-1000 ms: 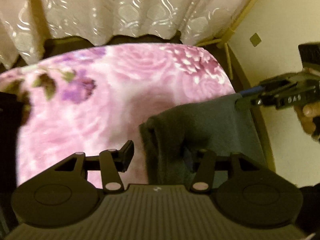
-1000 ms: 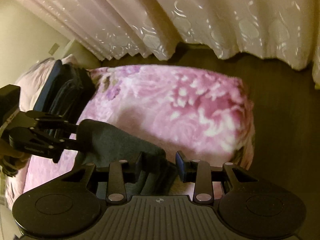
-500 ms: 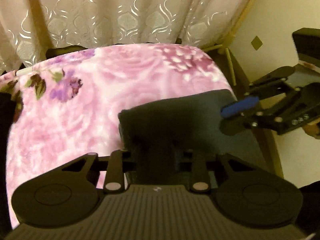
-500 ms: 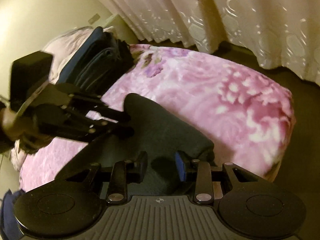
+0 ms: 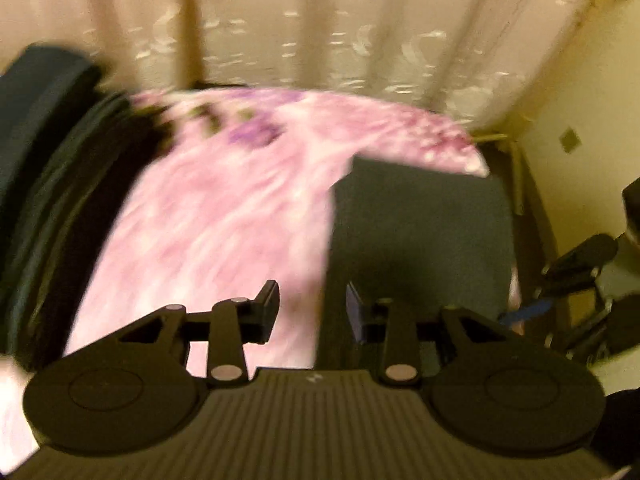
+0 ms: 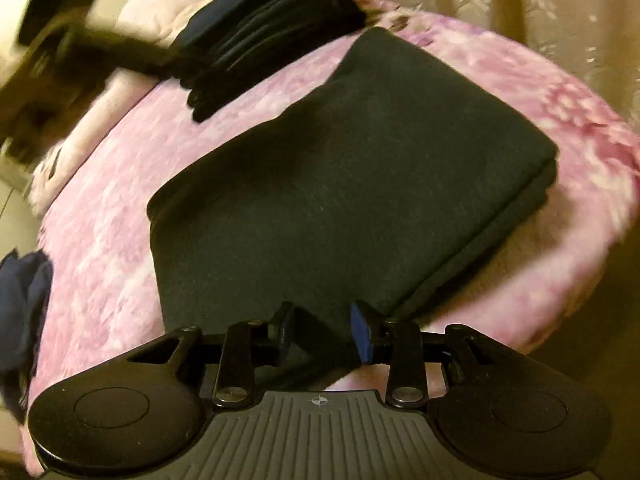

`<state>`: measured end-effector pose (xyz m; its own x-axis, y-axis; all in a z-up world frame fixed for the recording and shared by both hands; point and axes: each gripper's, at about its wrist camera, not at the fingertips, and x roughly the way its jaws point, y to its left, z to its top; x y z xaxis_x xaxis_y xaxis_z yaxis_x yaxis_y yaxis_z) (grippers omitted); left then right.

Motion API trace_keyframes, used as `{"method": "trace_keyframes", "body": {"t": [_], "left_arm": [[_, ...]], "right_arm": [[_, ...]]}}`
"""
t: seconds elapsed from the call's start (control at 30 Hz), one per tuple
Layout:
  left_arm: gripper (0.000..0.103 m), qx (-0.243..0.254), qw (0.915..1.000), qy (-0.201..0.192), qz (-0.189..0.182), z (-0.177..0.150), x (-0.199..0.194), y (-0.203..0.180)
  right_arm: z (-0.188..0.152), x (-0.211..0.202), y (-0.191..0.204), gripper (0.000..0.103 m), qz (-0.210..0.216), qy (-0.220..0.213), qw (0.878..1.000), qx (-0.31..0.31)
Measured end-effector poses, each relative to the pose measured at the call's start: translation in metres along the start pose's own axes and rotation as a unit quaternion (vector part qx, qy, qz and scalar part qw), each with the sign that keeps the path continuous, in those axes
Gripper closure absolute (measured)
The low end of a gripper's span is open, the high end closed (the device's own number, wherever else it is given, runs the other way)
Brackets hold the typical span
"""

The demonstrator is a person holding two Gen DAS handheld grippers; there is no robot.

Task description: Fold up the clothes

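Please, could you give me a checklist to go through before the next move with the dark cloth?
1. Dark cloth folded flat on the pink blanket: ok.
2. Left gripper free: ok; its jaws have just been opening, and the pads pinch nothing.
3. Right gripper has let go: cannot tell; the cloth's corner lies between its jaws.
4. Stack of folded clothes apart from the cloth: ok.
5. Left wrist view sharp: not ok, blurred.
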<state>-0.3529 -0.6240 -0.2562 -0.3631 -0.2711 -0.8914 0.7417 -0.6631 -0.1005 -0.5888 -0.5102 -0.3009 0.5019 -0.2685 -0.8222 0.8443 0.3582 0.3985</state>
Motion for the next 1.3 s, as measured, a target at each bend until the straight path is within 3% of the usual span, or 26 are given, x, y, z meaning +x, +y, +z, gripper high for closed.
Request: {"method": "trace_keyframes", "body": {"t": [0.07,0.1,0.17,0.33,0.57,0.67,0.83,1.0,1.3], "left_arm": [[0.070,-0.042,0.9987,-0.003,0.029,-0.033,-0.024,0.006],[0.070,-0.063,0.9971,-0.005,0.044,-0.050,-0.037,0.010],[0.069,-0.117,0.9912,-0.008,0.062,-0.083,-0.062,0.011],[0.063,-0.226,0.9703,-0.020,0.085,-0.154,-0.114,0.002],[0.061,-0.298,0.9503,-0.039,0.080,-0.206,-0.145,-0.017],[0.059,-0.317,0.9450,-0.043,0.069,-0.212,-0.146,-0.025],[0.056,-0.321,0.9438,-0.042,0.069,-0.204,-0.140,-0.038],[0.050,-0.357,0.9300,-0.031,0.082,-0.180,-0.117,-0.044],[0.050,-0.460,0.8760,0.018,0.145,-0.132,-0.062,-0.085]], "right_arm": [[-0.004,-0.010,0.013,0.067,-0.021,-0.002,1.000,0.004],[-0.006,-0.017,0.019,0.052,-0.026,-0.003,1.000,0.006],[-0.009,-0.028,0.034,0.034,-0.035,-0.004,0.999,-0.001],[-0.004,-0.054,0.070,0.034,-0.045,-0.011,0.999,-0.011],[0.015,-0.077,0.095,0.034,-0.055,-0.036,0.998,-0.008],[0.024,-0.087,0.092,0.034,-0.063,-0.046,0.997,-0.017],[0.049,-0.098,0.065,0.034,-0.075,-0.044,0.996,-0.034],[0.098,-0.090,0.009,0.033,-0.064,-0.020,0.995,-0.070],[0.176,-0.020,-0.087,0.034,0.019,0.094,0.985,-0.140]]}}
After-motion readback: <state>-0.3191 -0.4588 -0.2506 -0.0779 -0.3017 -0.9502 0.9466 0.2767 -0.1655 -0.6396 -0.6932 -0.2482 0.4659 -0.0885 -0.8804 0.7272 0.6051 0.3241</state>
